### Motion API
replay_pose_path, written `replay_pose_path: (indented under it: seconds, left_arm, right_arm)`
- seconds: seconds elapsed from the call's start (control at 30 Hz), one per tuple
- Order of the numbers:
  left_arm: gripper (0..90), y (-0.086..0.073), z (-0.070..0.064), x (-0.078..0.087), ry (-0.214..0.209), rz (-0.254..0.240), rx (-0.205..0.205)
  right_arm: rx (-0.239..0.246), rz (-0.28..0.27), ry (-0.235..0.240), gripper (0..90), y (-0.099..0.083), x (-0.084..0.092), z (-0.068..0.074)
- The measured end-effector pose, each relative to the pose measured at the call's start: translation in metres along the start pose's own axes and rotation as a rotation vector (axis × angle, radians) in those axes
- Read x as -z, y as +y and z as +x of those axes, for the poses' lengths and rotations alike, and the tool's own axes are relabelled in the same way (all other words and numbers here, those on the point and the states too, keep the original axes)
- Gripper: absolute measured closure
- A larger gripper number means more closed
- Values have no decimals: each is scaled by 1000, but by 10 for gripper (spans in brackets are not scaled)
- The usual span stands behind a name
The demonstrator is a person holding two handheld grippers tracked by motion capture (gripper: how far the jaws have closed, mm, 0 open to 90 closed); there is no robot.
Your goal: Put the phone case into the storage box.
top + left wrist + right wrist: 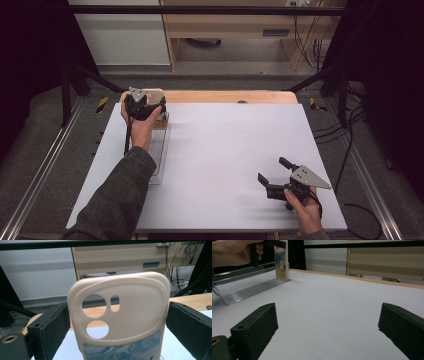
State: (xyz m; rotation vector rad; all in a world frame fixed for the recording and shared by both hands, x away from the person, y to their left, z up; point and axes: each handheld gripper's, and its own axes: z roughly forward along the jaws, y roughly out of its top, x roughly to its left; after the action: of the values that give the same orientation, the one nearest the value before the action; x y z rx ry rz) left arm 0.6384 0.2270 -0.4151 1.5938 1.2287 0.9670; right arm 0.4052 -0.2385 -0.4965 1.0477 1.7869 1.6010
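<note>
I judge the step in hand to be placing or lifting the phone case at the far end of the clear rack, which lies along the left side of the white table in the high view. To do it well I would keep the left gripper level and the case upright, move it straight along the slot line, and avoid tilting it sideways, since the rack looks light and could shift or tip if the case drags on it. In the left gripper view the cream case stands upright between the jaws, its camera cut-outs toward the top of the frame and a blue swirl pattern on its lower part; the left jaw sits against or just beside the case's edge, while a thin gap seems to show at the right jaw, so I cannot tell if the grip is firm or the jaws are just open around it. In the right gripper view, the case shows in the upper left of the frame, its foot at the rack's end. The right gripper rests low at the lower right of the high view, jaws wide apart over bare table, holding nothing; I would leave it parked there, well apart from the rack.
</note>
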Motion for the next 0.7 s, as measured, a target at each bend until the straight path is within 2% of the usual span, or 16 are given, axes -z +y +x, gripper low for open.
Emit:
replay_pose_path:
  seconds: [0.7]
  left_arm:
    - [41, 6, 2, 8, 0, -13, -6]
  right_arm:
    - [-3, -2, 4, 24, 0, 0, 1]
